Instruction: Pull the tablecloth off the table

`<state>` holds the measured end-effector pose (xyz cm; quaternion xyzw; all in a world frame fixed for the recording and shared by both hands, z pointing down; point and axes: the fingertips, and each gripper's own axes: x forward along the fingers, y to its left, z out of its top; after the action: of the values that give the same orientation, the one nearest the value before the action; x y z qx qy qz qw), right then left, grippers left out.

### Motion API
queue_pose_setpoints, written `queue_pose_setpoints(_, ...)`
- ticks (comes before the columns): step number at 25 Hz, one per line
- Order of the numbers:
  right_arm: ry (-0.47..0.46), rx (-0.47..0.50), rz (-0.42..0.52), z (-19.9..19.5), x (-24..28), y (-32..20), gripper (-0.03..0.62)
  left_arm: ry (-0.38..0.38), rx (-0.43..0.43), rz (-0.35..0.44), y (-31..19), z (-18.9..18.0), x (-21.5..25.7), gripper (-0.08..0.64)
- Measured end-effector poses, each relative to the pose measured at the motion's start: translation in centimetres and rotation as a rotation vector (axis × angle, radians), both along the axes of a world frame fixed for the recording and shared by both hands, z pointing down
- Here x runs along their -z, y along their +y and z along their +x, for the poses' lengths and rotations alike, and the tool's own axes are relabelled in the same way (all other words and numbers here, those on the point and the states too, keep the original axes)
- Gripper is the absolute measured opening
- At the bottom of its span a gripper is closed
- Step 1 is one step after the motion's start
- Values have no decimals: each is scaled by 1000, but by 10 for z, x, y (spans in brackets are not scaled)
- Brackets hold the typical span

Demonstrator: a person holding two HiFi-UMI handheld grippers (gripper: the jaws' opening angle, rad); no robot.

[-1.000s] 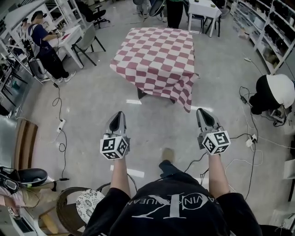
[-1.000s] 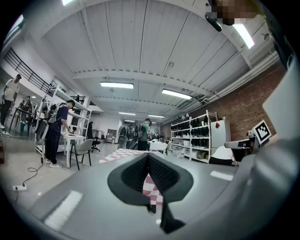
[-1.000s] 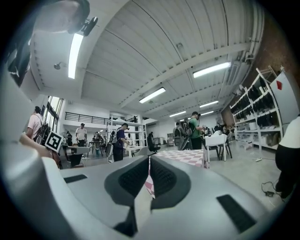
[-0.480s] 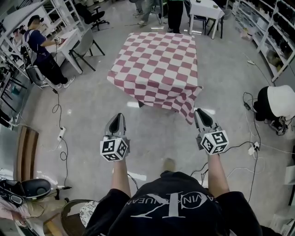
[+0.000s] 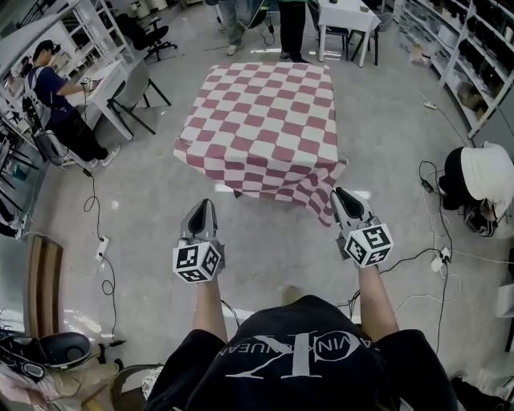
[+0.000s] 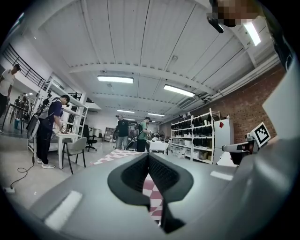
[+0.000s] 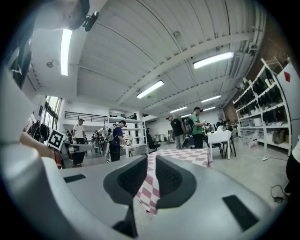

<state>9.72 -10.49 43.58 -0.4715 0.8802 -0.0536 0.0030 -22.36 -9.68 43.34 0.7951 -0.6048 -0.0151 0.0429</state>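
Observation:
A red-and-white checked tablecloth (image 5: pixel 261 120) covers a square table ahead of me, and its near right corner (image 5: pixel 324 205) hangs low. My left gripper (image 5: pixel 202 204) is held level short of the table's near edge, shut with nothing in it. My right gripper (image 5: pixel 339 193) is also shut and empty, its tip just beside the hanging corner. In the left gripper view the left gripper (image 6: pixel 148 156) points at the tablecloth (image 6: pixel 155 193), which shows below its tips. In the right gripper view the tablecloth (image 7: pixel 149 188) hangs beyond the right gripper (image 7: pixel 151 160).
Two people (image 5: pixel 291 24) stand behind the table near a white table (image 5: pixel 347 14). Another person (image 5: pixel 50 100) works at a desk on the left, with a grey chair (image 5: pixel 135 80) beside it. Cables (image 5: pixel 100 249) trail on the floor. Shelves (image 5: pixel 474 48) and a black-and-white machine (image 5: pixel 475 172) stand at the right.
Both grippers have come forward towards the table with the person walking, so the cloth is nearer. The right tip has reached the hanging corner. Both jaws stayed shut.

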Motion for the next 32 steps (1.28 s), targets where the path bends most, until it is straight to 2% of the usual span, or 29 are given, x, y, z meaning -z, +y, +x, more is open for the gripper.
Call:
queue_pose_setpoints(5,1,17,-4,-8,-1,-11,14,14,10,-10,-9,-6,-4,11)
queue_pose_setpoints(11,-3,37,-6,-27,16,-34,14,11,5,-9,-32,-17,13,11)
queue_pose_setpoints(16,-8,28,-9,-45,33,-74,15,0,-10,-7,-77,-34,34,11)
queue_pose_setpoints(22,-9,-8,-9,-16,-2,-99,15,12,-32,-2,-112,-9,-3,11)
queue_pose_setpoints(30,-23,-70,-59,-10,-15,-179,17,2,-81,-28,-203,-10,-14,11)
queue_pose_setpoints(31,-24,-76,-68,-11,-17,-188,34,0,-89,-34,-213,-10,-15,11)
queue_pose_setpoints(32,-27,-77,-81,-12,-20,-196,81,-1,-97,-42,-223,-9,-17,11)
